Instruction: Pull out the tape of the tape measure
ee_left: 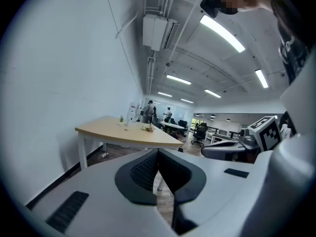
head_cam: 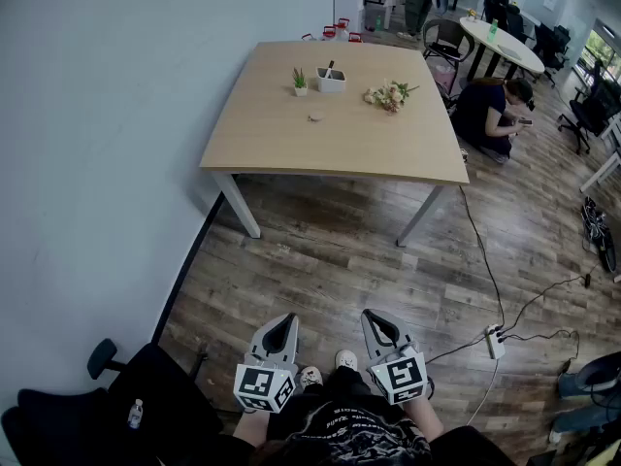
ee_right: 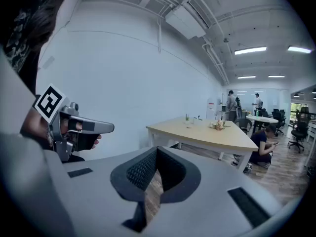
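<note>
The left claw (head_cam: 282, 326) and right claw (head_cam: 375, 324) are both closed on nothing, well short of the counter (head_cam: 340, 149). The small round thing mid-counter, probably the tape measure (head_cam: 315, 116), could skid away if shut claws nudge it.

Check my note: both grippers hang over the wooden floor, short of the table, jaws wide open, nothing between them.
The jaws are wrong: left gripper and right gripper are both shut, as each gripper view shows. Both do hang over the wooden floor, short of the table, holding nothing.
</note>
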`<state>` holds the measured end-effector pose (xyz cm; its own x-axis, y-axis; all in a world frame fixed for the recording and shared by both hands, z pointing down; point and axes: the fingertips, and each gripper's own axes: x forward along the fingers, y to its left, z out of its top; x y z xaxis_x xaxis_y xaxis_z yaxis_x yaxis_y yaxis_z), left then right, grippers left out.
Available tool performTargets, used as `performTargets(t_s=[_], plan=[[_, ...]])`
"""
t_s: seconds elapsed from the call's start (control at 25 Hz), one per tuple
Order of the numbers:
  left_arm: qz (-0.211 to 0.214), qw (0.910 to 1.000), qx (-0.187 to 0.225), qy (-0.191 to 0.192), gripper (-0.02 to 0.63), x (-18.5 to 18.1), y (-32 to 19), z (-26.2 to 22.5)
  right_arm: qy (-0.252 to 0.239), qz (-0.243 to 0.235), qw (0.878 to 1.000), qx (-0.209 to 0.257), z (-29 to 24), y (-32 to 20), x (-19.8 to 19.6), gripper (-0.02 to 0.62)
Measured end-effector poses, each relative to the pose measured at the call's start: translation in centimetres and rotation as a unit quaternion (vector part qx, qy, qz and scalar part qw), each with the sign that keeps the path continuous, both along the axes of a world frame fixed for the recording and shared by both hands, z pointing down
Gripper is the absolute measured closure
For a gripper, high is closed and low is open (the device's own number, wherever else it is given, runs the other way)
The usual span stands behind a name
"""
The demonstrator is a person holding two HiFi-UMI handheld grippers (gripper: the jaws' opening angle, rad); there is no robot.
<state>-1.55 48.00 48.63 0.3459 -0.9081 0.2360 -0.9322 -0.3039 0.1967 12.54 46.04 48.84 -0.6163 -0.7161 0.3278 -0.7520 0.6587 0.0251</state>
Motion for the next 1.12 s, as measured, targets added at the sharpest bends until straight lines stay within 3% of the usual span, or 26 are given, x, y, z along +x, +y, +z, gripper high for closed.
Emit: performTargets(t_s=[0.2, 0.4, 0.72, 0.8, 0.84, 0.88, 0.92, 1.12], plan=[[0.007, 1.0000, 0.005, -0.001, 0.598, -0.3, 0.8, -0.3, 0.002, 0.032, 0.999, 0.005, -0.1, 0.0, 1.0, 0.583], [0.011, 0.9999, 0.006, 0.003, 0.598, -0.3, 1.6, -0.1, 0.001, 0.031, 1.000, 0.008, -0.3, 0.9, 0.3, 0.583], [0.017, 0.9998, 0.007, -0.005, 0.597, -0.3, 2.6, 0.2, -0.038, 0.042, 0.998, 0.002, -0.6, 1.6, 1.2, 0.575], [0.023, 0.9996, 0.009, 0.011, 0.569, -0.2, 3.0, 0.1, -0.060, 0.037, 0.998, -0.001, -1.0, 1.8, 1.4, 0.425], [0.031, 0.9992, 0.011, 0.021, 0.476, 0.0, 3.2, -0.1, -0.063, 0.036, 0.997, 0.000, -1.1, 1.8, 1.5, 0.382], [0.040, 0.9987, 0.013, 0.028, 0.402, 0.1, 3.3, -0.3, -0.063, 0.037, 0.997, 0.002, -1.1, 1.9, 1.6, 0.362], [0.046, 0.9984, 0.015, 0.029, 0.377, 0.3, 3.4, -0.4, -0.060, 0.040, 0.997, 0.004, -1.1, 2.0, 1.8, 0.347], [0.082, 0.9963, 0.018, 0.020, 0.367, 0.4, 4.3, -0.8, -0.045, 0.058, 0.997, 0.006, -1.2, 2.7, 2.2, 0.297]])
